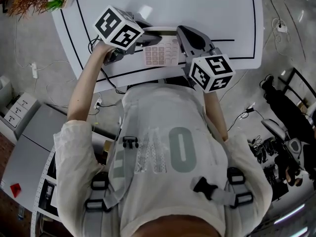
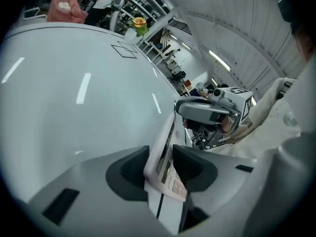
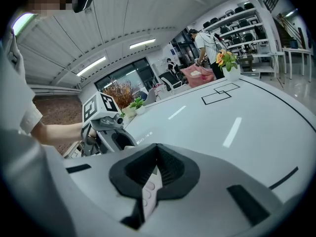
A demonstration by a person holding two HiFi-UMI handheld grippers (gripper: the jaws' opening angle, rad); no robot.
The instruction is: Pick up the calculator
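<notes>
Seemingly both the left gripper (image 2: 165,167) and right gripper (image 3: 155,174) pinch the calculator (image 1: 160,56) by thin edges. Uneven lifting could twist it free.

Bright, even light is given by ceiling strip lights (image 3: 143,44), which are mirrored as pale streaks of glare on the glossy white table (image 2: 84,88). Only soft, faint shadows are cast. Heavy fisheye bending and dark rounded corners are seen in both gripper views, where the nearest surfaces are rendered slightly soft.
</notes>
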